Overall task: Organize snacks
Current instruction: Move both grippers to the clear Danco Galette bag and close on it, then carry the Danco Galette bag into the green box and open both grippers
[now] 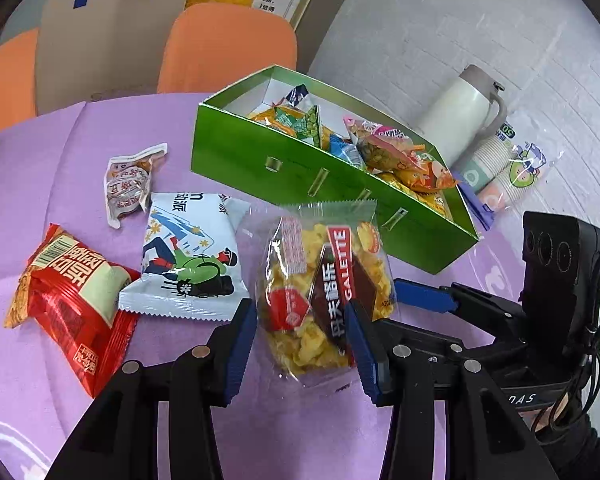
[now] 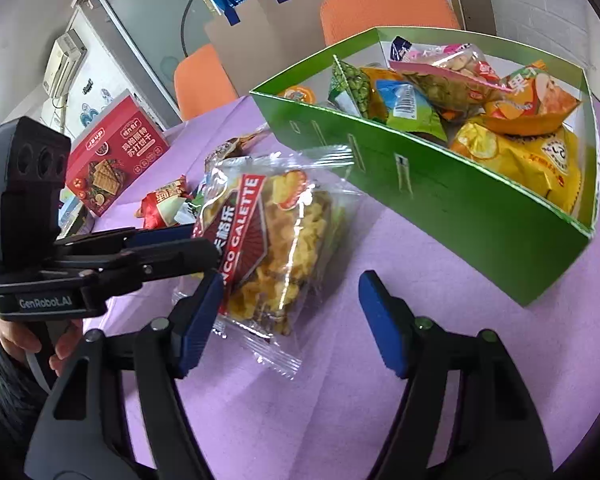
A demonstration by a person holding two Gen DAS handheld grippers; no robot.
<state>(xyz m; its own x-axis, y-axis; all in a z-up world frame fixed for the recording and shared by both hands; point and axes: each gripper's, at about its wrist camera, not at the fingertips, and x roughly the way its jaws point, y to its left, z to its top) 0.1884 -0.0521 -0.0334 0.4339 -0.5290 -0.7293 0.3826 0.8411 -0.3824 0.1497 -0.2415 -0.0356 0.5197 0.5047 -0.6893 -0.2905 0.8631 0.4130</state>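
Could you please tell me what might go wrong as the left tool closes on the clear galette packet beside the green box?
1. The left tool straddles only the near end of the clear crinkly galette packet, so it may slip or crush the brittle contents.
2. The open right tool sits close alongside; the two could collide.
3. The green cardboard box is already piled high.

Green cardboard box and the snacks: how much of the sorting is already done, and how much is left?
Done: the green cardboard box already holds many snack packets. In hand: the left tool straddles the clear Galette corn-crisp packet lying on the purple tablecloth; a firm grip is not clear. Left: the red packet, the white cartoon packet and the small brown packet.
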